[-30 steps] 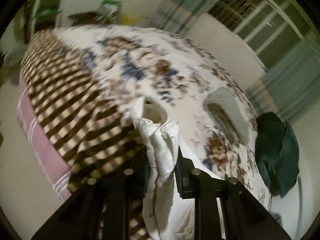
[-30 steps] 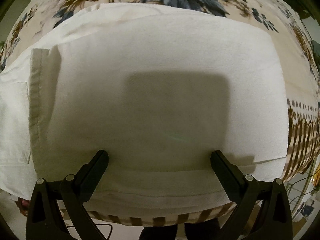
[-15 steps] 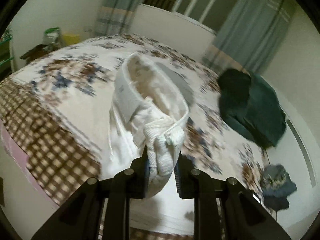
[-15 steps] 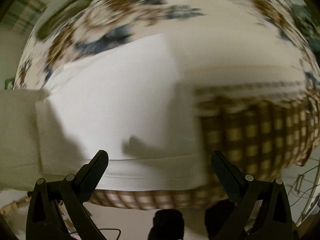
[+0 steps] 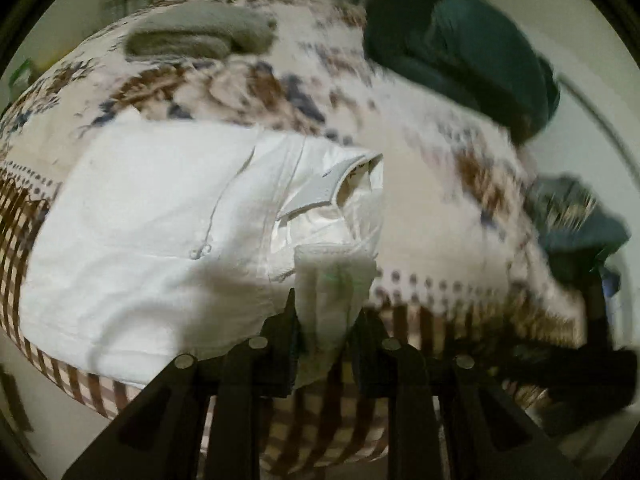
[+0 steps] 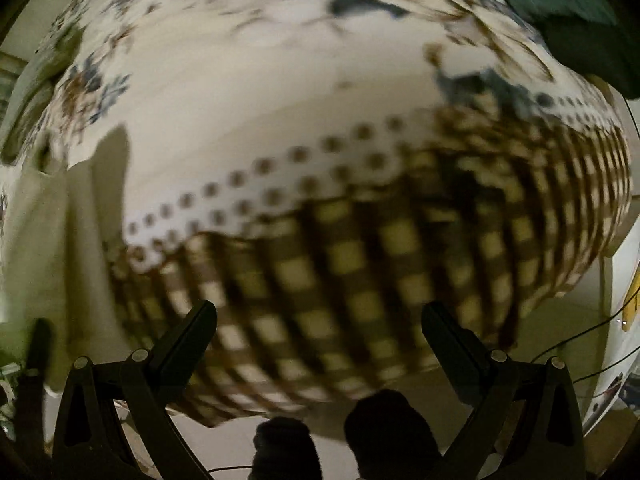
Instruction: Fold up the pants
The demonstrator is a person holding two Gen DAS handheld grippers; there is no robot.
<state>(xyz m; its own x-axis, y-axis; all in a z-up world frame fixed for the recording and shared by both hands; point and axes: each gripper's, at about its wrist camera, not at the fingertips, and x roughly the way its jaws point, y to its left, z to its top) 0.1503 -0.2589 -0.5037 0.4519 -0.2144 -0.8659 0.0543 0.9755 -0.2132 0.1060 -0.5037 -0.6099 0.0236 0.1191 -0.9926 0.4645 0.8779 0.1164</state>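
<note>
The white pants [image 5: 160,236] lie folded on the floral bedspread [image 5: 432,184] near the bed's front edge, waistband and inner label turned up at the right. My left gripper [image 5: 326,312] is shut on a bunched white corner of the pants, just above the edge. My right gripper [image 6: 318,320] is open and empty over the checked border of the bedspread [image 6: 360,264]. Only a strip of the pants [image 6: 52,248] shows at the far left of the right wrist view.
A dark green garment [image 5: 464,44] lies at the far right of the bed, and a grey-green folded one [image 5: 200,32] at the back. A blue-grey heap [image 5: 580,224] sits at the right edge. The person's feet [image 6: 384,432] stand on the floor below.
My left gripper has brought the held end of the pants down over the rest, near the bed's edge. My right gripper has swung right, off the pants, over the checked border.
</note>
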